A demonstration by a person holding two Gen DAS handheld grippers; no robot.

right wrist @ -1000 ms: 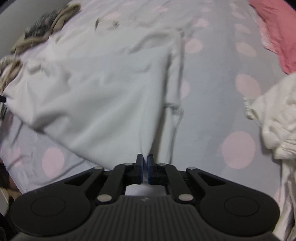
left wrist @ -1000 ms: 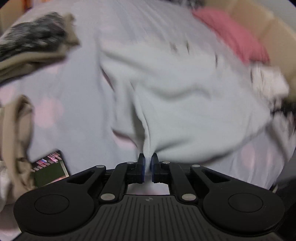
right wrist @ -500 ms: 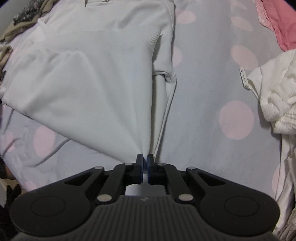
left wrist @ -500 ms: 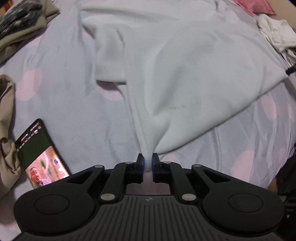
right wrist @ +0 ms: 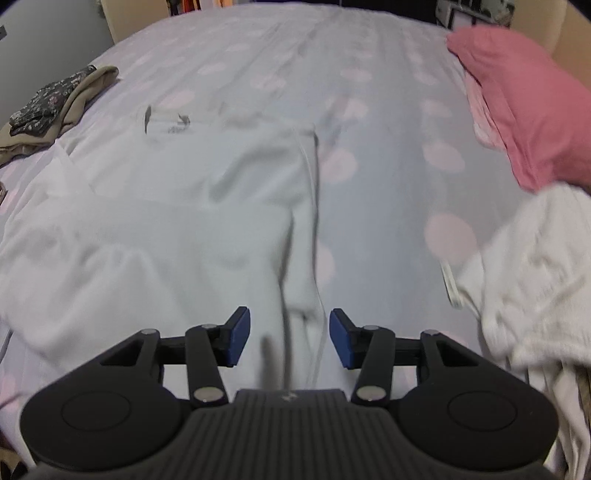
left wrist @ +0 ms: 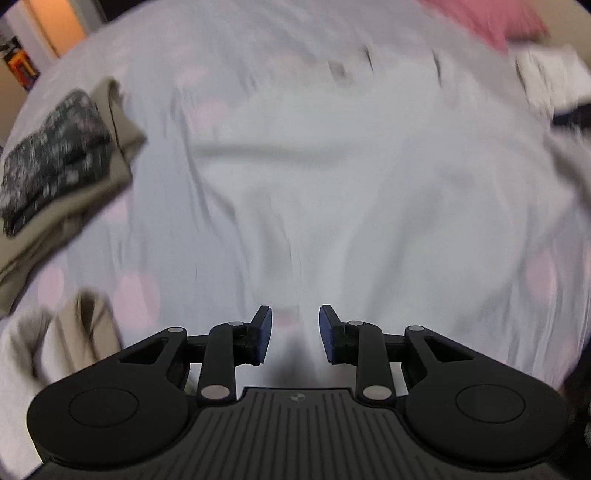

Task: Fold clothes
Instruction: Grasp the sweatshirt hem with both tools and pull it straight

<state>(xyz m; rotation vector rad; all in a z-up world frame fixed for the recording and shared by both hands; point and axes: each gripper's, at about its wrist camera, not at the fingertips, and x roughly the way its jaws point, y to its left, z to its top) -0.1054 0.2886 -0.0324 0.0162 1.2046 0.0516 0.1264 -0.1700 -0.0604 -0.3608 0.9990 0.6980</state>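
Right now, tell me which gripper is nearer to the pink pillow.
Right. The right gripper has the pink pillow ahead on its right, past the white clothes heap. The left gripper sees it blurred, far across the white shirt.

Motion blur smears the whole left wrist view, most at the white shirt (left wrist: pixel 351 192), while the pink pillow (left wrist: pixel 491 22) at one o'clock is cut by the edge.

A lilac pink-dotted bedsheet (right wrist: pixel 388 122) covers the bed; beige headboard (right wrist: pixel 554 33) behind.
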